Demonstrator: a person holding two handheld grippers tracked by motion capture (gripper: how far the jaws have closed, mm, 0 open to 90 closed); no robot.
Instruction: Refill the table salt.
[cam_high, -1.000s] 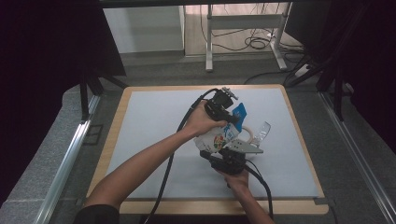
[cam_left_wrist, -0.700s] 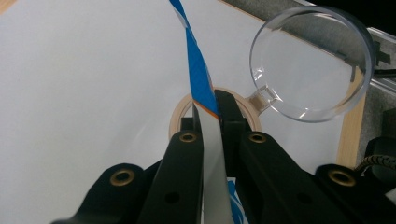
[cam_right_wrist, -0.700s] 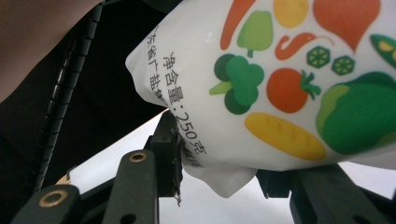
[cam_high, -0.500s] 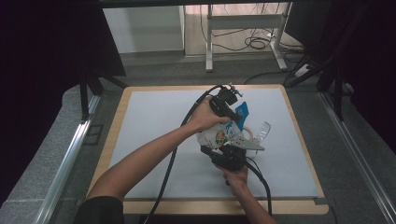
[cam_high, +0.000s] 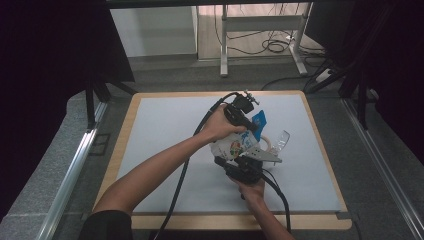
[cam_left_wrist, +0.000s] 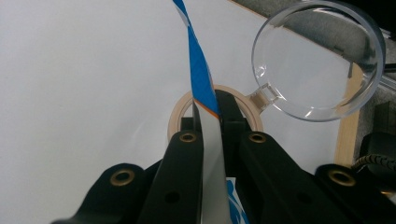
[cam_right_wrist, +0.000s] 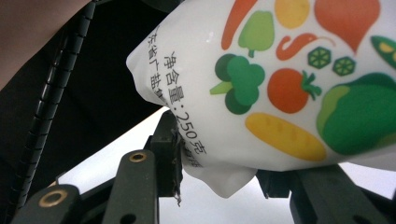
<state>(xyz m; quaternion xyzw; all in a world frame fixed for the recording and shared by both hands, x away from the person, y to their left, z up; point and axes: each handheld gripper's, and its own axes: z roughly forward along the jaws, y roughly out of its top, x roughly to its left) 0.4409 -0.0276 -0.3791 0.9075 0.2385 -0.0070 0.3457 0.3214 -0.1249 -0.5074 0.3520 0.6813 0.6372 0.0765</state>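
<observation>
Scene: a person works at a counter (cam_high: 165, 130) with a pale top and a wooden rim, holding a gripper in each hand.

Bag: a white plastic pouch (cam_high: 234, 145) printed with coloured vegetables and dark lettering, held up off the counter between the two grippers, right of the counter's middle.

Bag top: a blue and white flap (cam_high: 259, 121) sticks up at the pouch's upper end, seen edge-on in the left gripper view.

Left gripper: the left gripper (cam_left_wrist: 211, 122) comes at the pouch from above in the high view, the hand wrapped round its body.

Left fingers: pressed together on the thin blue and white flap, which stands upright between them.

Right gripper: the right gripper (cam_right_wrist: 219, 172) sits below the pouch, nearer the person, its cable trailing back toward the counter's near edge.

Right fingers: partly spread and pinching the pouch's lower end, one black finger (cam_right_wrist: 167, 144) against the crimped seam beside the lettering.

Clear scoop: a round see-through plastic piece with a short stem (cam_left_wrist: 320, 60) lies on the counter just beyond the pouch.

Tape ring: a tan ring (cam_left_wrist: 180, 116) lies flat on the counter, touching the stem of the clear piece, partly behind the left fingers.

Floor: grey, with cables beyond the counter's far side.
</observation>
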